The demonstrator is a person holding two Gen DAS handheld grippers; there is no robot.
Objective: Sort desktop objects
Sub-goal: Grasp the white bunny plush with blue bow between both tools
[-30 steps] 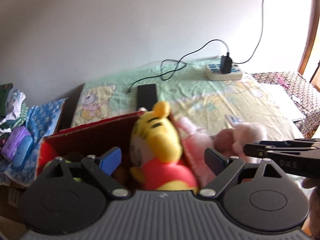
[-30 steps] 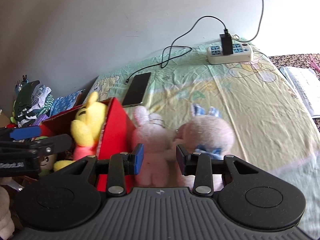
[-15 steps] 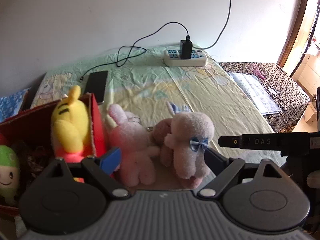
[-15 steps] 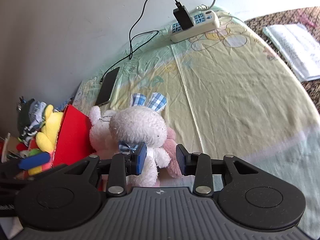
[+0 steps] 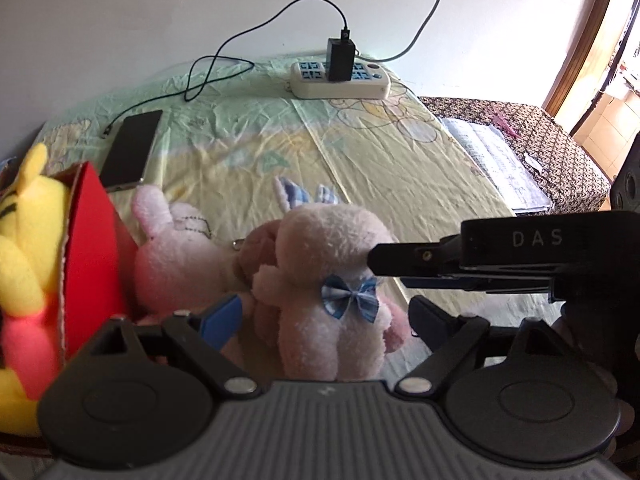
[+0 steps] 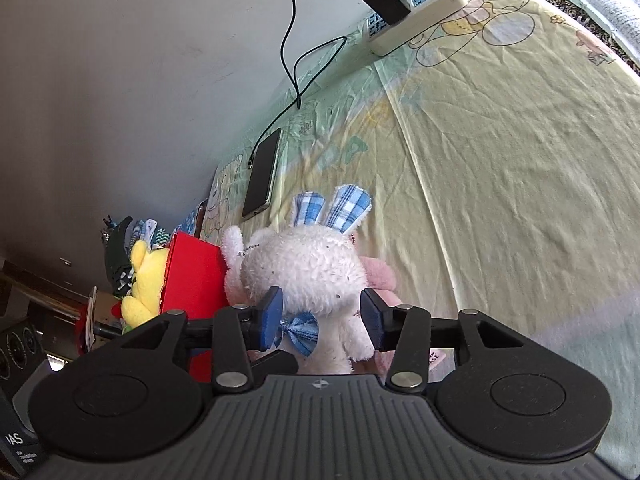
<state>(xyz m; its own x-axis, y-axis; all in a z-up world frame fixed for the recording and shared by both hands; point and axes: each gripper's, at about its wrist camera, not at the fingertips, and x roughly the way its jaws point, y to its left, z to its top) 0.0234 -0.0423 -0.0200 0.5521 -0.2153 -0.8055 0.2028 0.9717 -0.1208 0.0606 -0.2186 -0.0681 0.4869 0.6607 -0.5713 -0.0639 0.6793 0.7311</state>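
Note:
A pale plush bunny with checked blue ears and a blue bow sits on the yellow-green sheet. My right gripper is open, one finger on each side of the bunny's neck. My left gripper is wide open just in front of the same bunny, touching nothing. A pink bunny leans against a red box. The box holds a yellow plush. A darker pink plush lies behind the pale bunny.
A phone on a black cable lies behind the box. At the back by the wall sits a power strip with a charger. An open notebook rests on patterned cloth to the right.
My left gripper has swung from over the box to the bunnies. My right gripper has come down over the pale bunny and its jaws have widened around the neck.

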